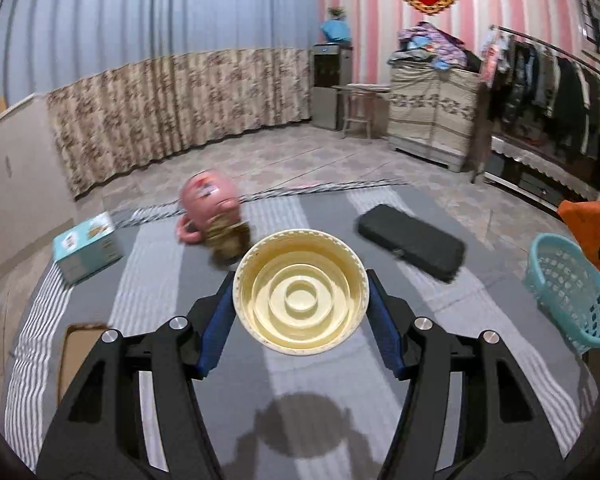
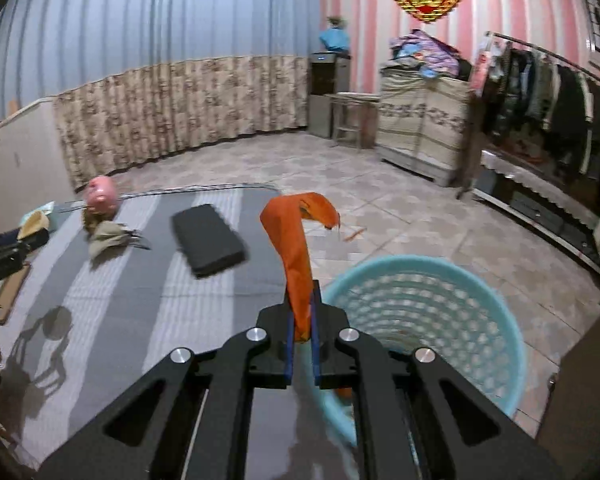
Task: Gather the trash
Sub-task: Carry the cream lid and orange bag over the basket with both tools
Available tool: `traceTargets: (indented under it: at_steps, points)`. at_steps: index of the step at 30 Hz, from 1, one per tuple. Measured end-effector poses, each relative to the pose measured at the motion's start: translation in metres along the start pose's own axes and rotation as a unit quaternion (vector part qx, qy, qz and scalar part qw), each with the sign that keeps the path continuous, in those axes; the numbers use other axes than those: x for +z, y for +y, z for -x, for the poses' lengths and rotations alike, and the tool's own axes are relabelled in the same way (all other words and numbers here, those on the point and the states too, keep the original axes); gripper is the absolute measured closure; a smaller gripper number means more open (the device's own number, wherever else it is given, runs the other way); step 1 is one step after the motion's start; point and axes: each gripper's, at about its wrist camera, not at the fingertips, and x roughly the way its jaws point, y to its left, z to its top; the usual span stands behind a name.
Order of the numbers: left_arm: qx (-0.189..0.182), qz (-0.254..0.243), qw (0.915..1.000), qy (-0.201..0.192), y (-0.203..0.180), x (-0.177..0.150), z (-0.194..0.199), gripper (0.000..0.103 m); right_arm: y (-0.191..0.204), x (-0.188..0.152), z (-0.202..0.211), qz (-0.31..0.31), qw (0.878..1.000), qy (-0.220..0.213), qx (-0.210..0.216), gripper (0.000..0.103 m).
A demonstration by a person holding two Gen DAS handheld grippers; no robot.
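Observation:
My left gripper [image 1: 301,292] is shut on a round cream plastic lid [image 1: 301,292], its blue pads pressing both sides, held above the grey striped mat [image 1: 300,372]. My right gripper [image 2: 302,304] is shut on an orange wrapper [image 2: 296,236] that sticks up and curls over at the top. It hangs by the left rim of the teal plastic basket [image 2: 480,280], which also shows at the right edge of the left wrist view as the teal basket [image 1: 572,280]. The orange wrapper [image 1: 592,228] shows there above the basket.
On the mat lie a black flat case [image 1: 412,240], a pink mug [image 1: 210,204] beside crumpled brown paper [image 1: 228,240], a light blue box [image 1: 86,248] and a cardboard piece [image 1: 80,352]. Tiled floor, a curtain, a cabinet and a clothes rack stand beyond.

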Motion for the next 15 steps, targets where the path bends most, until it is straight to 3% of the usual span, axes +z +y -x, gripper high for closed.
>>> traceTargets:
  at_steps: [8, 15]
  points:
    - [-0.055, -0.028, 0.9980, -0.016, -0.087, 0.015, -0.006, 0.043, -0.060, -0.016, -0.007, -0.022, 0.999, 0.013, -0.028, 0.096]
    - [-0.104, -0.078, 0.9912, -0.025, -0.172, 0.017, -0.014, 0.043, -0.096, -0.022, -0.018, -0.036, 0.999, 0.019, -0.036, 0.096]
